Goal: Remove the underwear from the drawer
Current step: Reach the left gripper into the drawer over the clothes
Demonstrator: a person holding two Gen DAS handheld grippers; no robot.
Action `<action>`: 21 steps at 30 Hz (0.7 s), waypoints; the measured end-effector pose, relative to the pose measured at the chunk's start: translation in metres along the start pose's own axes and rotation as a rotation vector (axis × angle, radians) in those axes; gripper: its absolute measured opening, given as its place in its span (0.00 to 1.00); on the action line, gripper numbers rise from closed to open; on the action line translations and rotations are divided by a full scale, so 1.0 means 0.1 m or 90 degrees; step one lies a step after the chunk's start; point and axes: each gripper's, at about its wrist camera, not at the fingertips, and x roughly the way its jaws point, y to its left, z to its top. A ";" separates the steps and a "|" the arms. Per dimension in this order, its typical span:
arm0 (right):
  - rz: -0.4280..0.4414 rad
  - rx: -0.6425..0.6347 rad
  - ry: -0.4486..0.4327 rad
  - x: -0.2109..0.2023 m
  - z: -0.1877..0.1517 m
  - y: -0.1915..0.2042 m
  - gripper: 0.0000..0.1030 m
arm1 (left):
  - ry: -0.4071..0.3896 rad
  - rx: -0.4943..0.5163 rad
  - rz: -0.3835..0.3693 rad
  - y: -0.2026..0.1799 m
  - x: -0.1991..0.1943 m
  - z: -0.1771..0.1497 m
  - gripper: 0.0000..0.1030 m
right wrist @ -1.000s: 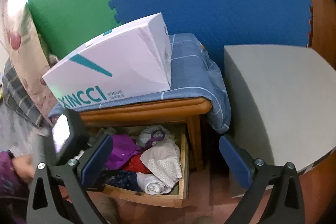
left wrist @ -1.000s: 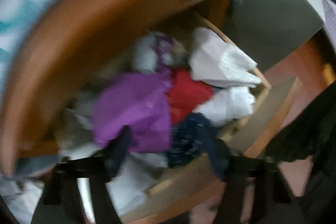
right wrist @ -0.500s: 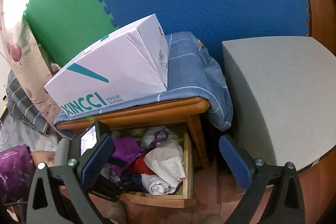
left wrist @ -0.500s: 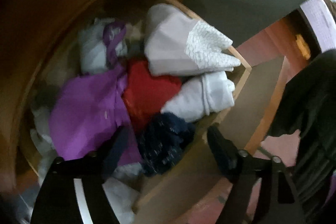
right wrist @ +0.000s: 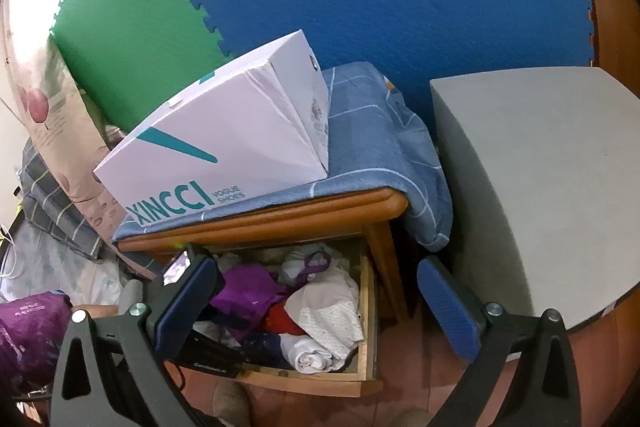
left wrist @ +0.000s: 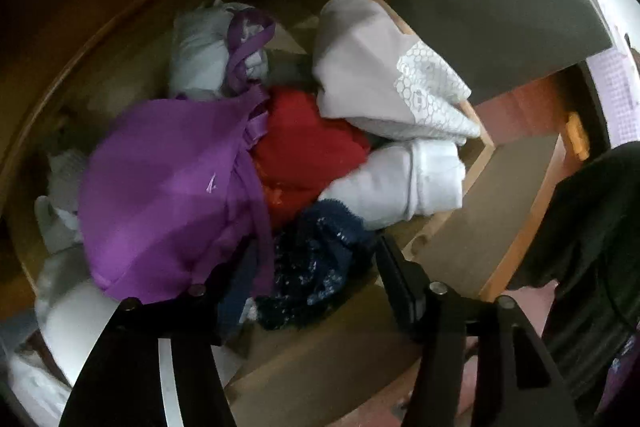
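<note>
The left gripper point(left wrist: 308, 267), jaws apart over the dark navy underwear point(left wrist: 316, 259) at the open drawer's point(right wrist: 366, 311) front, should bite deep into bunched fabric, avoiding the purple garment point(left wrist: 168, 195)

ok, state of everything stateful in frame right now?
drawer: pulled open, full of clothes
left gripper: open, down among the clothes, around the navy lace underwear, not closed on it
right gripper: open, empty, held back
shoebox: closed, on the nightstand
</note>
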 end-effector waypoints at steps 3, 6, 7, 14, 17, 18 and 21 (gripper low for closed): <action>0.002 0.000 0.002 0.00 0.00 -0.01 1.00 | -0.007 -0.011 0.009 -0.07 0.04 0.03 0.47; 0.004 0.012 0.000 0.00 0.01 -0.03 1.00 | -0.014 -0.062 -0.041 -0.02 0.04 0.00 0.42; 0.004 0.017 -0.002 -0.01 0.01 -0.04 1.00 | -0.018 -0.070 -0.045 -0.01 0.05 -0.02 0.41; 0.003 0.035 -0.004 -0.01 0.02 -0.11 1.00 | -0.049 -0.054 -0.038 -0.28 0.02 -0.13 0.02; -0.004 0.035 -0.009 -0.03 0.02 -0.12 1.00 | -0.073 -0.074 -0.034 -0.33 0.04 -0.20 0.02; -0.005 0.036 -0.009 -0.03 0.01 -0.13 1.00 | -0.085 -0.081 -0.027 -0.32 0.02 -0.25 0.02; -0.015 0.034 0.005 0.01 0.00 -0.14 1.00 | -0.090 -0.107 -0.034 -0.24 0.01 -0.31 0.02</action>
